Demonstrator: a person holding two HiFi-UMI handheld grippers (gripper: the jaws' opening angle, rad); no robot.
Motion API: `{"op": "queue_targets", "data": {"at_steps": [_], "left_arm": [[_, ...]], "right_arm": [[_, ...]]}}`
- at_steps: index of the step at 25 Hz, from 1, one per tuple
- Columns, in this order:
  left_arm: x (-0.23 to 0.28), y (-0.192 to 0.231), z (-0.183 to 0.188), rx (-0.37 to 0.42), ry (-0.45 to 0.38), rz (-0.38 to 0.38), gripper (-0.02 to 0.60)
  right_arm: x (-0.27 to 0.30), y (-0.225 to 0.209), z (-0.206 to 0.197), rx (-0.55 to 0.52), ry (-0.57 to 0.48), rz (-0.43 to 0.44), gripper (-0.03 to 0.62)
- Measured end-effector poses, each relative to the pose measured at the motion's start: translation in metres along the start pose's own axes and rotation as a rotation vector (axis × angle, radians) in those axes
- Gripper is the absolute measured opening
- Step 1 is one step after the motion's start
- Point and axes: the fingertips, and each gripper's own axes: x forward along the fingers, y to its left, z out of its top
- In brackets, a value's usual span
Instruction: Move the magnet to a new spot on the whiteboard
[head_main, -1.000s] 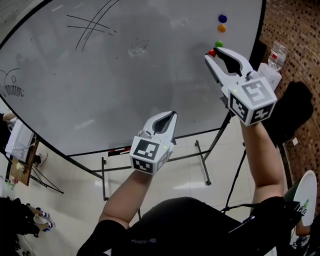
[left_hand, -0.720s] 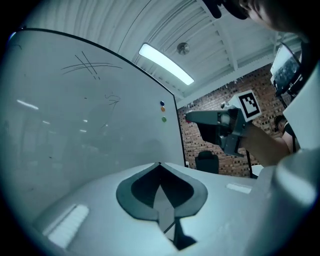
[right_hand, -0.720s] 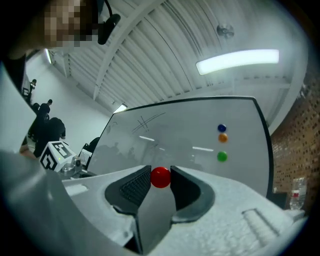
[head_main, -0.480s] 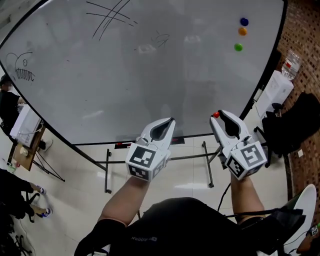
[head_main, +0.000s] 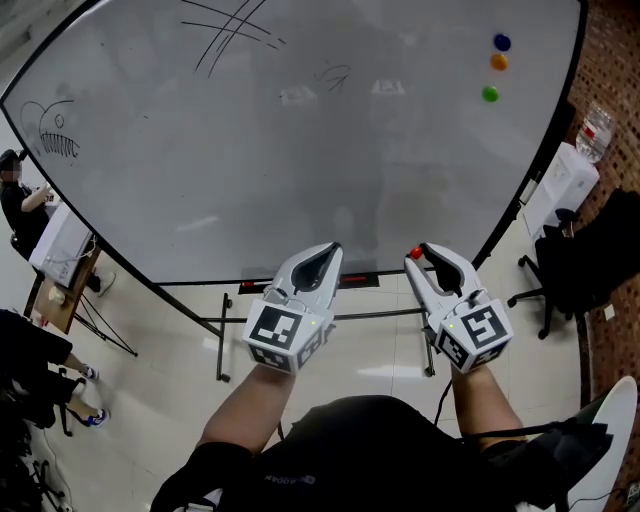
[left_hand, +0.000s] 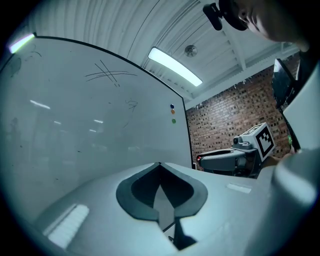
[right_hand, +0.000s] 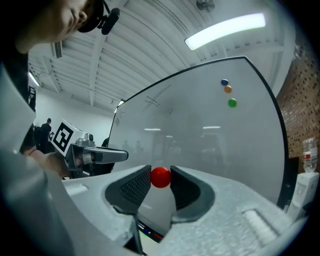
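I record a small, glossy red round magnet (right_hand: 161, 177) clamped at the tips of the right gripper (head_main: 421, 252), with a dark ribbed pad pressing on each side. It hangs before the bottom edge of the large white whiteboard (head_main: 300, 150); I cannot confirm contact with the board. The left gripper (head_main: 333, 248) has its jaws closed together on nothing. A blue round magnet (head_main: 502, 42), an orange one (head_main: 499, 62) and a green one (head_main: 490, 94) sit in a column near the board's top right corner

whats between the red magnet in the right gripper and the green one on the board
Just bare whiteboard, no marks, from the red magnet in the right gripper up to the green magnet, as the head view shows.
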Motion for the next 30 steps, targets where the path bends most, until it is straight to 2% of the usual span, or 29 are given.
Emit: {"op": "queue_targets", "data": {"at_steps": [8,14,19,30], "left_arm": [[-0.002,-0.004,0.001,0.01,-0.002,-0.017,0.015],[-0.004,-0.004,0.004,-0.024,-0.027,-0.048,0.015],[-0.006,-0.008,0.006,-0.001,-0.034,-0.064,0.015],[-0.03,0.002,0.009,-0.002,-0.023,-0.092,0.015]], "right_arm": [[-0.002,0.002,0.008,0.003,-0.016,-0.002,0.104],[-0.001,0.005,0.006,0.005,-0.01,-0.007,0.104],[-0.002,0.007,0.006,0.011,-0.008,-0.015,0.104],[-0.001,0.036,0.013,0.026,-0.021,-0.057,0.104]]}}
